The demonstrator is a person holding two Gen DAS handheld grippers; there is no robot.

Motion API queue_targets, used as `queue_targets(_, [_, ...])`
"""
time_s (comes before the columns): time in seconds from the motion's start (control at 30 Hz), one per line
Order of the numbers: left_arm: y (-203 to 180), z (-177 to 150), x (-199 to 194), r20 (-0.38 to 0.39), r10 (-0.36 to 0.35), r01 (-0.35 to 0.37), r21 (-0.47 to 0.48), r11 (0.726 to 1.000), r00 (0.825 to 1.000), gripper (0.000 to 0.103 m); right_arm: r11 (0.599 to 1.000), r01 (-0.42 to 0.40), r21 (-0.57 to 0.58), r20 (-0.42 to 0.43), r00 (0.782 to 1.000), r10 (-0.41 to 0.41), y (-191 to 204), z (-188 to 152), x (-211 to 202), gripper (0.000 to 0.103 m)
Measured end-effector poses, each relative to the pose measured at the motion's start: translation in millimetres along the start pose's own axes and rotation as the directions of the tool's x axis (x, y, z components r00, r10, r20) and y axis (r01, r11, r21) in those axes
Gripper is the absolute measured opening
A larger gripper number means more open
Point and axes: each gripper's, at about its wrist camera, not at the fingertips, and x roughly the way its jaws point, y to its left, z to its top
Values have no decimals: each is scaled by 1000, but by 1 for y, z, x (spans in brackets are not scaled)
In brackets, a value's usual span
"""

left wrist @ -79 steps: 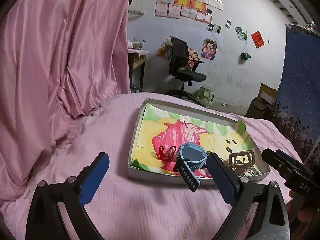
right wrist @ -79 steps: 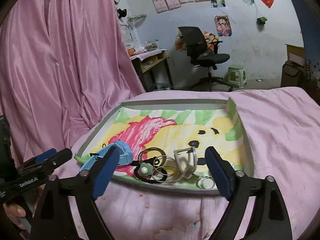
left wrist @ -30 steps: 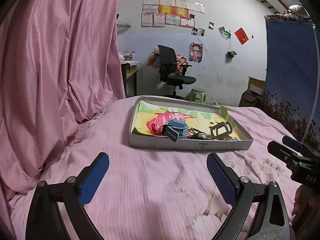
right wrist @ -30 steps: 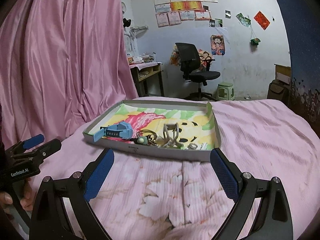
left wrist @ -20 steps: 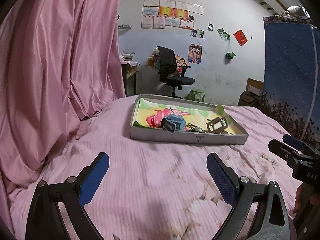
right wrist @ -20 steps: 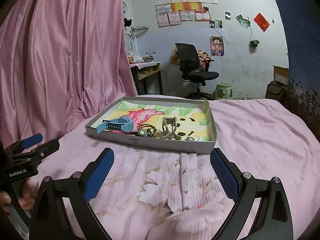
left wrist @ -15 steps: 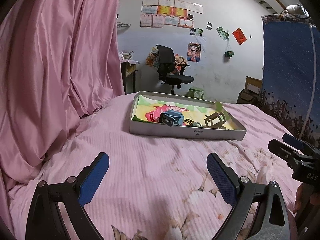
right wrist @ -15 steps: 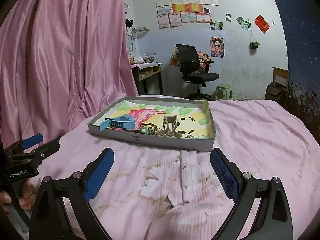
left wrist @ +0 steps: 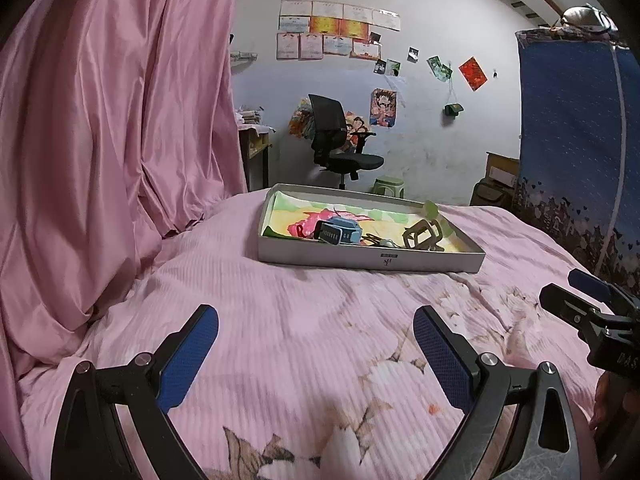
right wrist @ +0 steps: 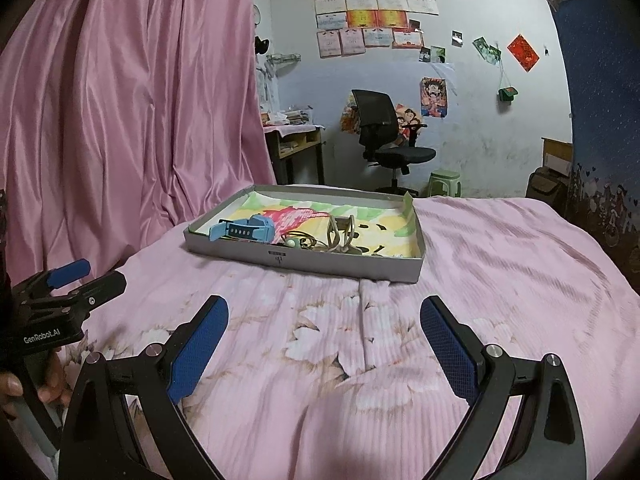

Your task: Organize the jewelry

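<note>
Compared with 2.6 s ago, both grippers have pulled well back from the tray (left wrist: 370,258): it then filled the lower centre of each view between the fingertips, and now sits small in mid-frame with a wide band of pink bedspread (left wrist: 304,320) in front of it. Left gripper (left wrist: 316,354): jaws spread wide, nothing between the blue pads, low in the left wrist view. Right gripper (right wrist: 324,340): likewise released and empty, at the bottom of the right wrist view; each gripper also shows at the edge of the other's view. The tray is a shallow grey box lined with a yellow, pink and green cartoon sheet, lying flat on the bedspread. Contents, all crowded toward the near wall: a blue watch (right wrist: 244,232) at the left end, a red cord (left wrist: 300,230) just beside it, a tan hair claw (left wrist: 420,234) standing upright toward the right, and a tangle of thin rings and bangles (right wrist: 308,242) between watch and claw; individual pieces in the tangle are too small to separate. Surroundings: pink curtain (left wrist: 112,128) fills the left of both frames, a black office chair (right wrist: 384,140) and green stool (right wrist: 444,182) stand against the far wall in upper centre, and a blue starred hanging (left wrist: 572,136) covers the right edge. Nothing lies between the grippers and the tray.
</note>
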Motion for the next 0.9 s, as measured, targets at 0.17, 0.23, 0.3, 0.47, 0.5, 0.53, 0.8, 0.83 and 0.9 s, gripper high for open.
queue_targets(0.17, [2, -6, -5, -4, 9, -9, -12, 1000, 1000, 98, 1000, 0, 0, 0, 1000, 0, 1, -3, -4, 94])
queue_targets(0.23, [3, -8, -7, -2, 10, -10, -19, 1000, 1000, 98, 1000, 1, 2, -4, 1000, -1, 1, -5, -5, 94])
queue_targets(0.3, [4, -11, -8, 0, 12, -12, -21, 1000, 1000, 98, 1000, 4, 6, -6, 1000, -4, 1, -7, -6, 94])
queue_targets(0.47, [4, -13, -9, -7, 12, -12, -23, 1000, 1000, 98, 1000, 11, 10, -8, 1000, -10, -1, -9, -8, 94])
queue_targets(0.5, [4, -13, -9, -7, 13, -13, -24, 1000, 1000, 98, 1000, 12, 8, -10, 1000, -12, -1, -11, -8, 94])
queue_targets(0.53, [4, -13, -9, -6, 13, -13, -24, 1000, 1000, 98, 1000, 13, 7, -11, 1000, -13, -1, -12, -9, 94])
queue_targets(0.8, [4, -17, -10, -6, 17, -17, -18, 1000, 1000, 98, 1000, 17, -18, -15, 1000, -17, 1, -20, -11, 94])
queue_targets(0.83, [4, -18, -10, -6, 18, -18, -17, 1000, 1000, 98, 1000, 17, -19, -16, 1000, -18, 1, -20, -11, 94])
queue_targets(0.9, [4, -20, -11, -4, 18, -18, -16, 1000, 1000, 98, 1000, 21, -19, -17, 1000, -21, 0, -22, -11, 94])
